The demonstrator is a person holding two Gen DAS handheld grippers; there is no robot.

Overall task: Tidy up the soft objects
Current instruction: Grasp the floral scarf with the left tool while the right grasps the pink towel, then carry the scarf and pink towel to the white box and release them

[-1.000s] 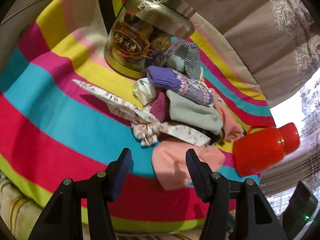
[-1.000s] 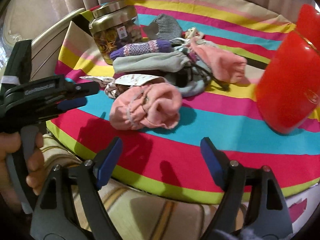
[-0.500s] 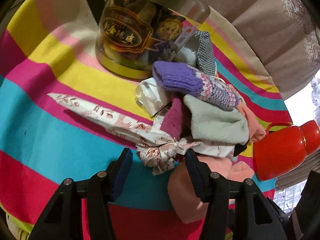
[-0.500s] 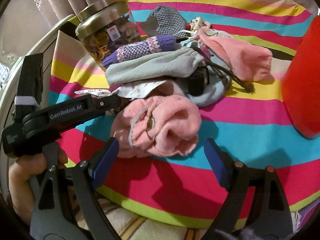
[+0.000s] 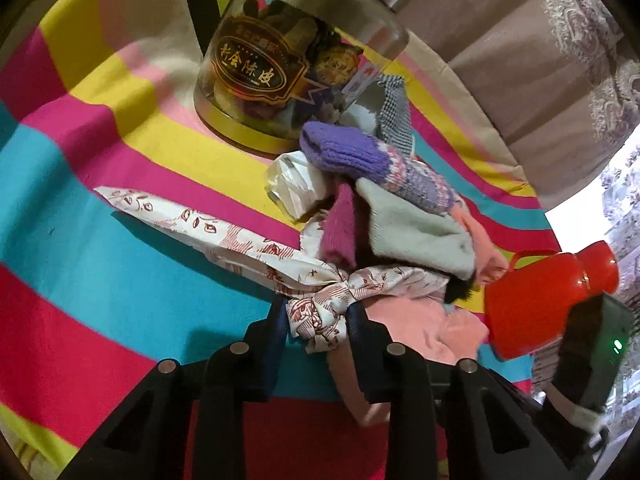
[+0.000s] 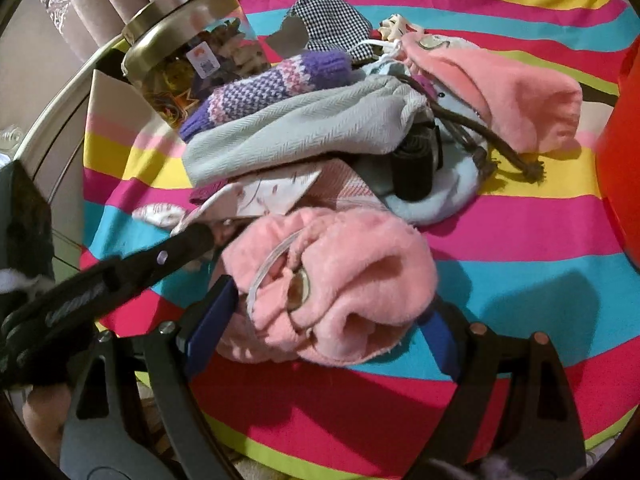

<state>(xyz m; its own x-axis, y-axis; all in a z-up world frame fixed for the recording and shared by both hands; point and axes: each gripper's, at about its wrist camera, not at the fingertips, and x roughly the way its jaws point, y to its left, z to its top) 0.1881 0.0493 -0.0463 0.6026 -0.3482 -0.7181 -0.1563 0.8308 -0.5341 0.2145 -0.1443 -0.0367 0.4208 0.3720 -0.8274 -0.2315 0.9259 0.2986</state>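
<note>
The left claw, open and short of the pile a second ago, is now closing around the knot of the printed scarf on the striped desk. The right claw has moved in, and its wide-open jaws now stand around the pink fleece bundle.

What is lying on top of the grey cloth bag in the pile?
A purple knitted mitten lies across the top of the grey bag. Under the bag, a patterned scarf and a black item stick out; the rest beneath is covered.

Both wrist views share cloth pile
</note>
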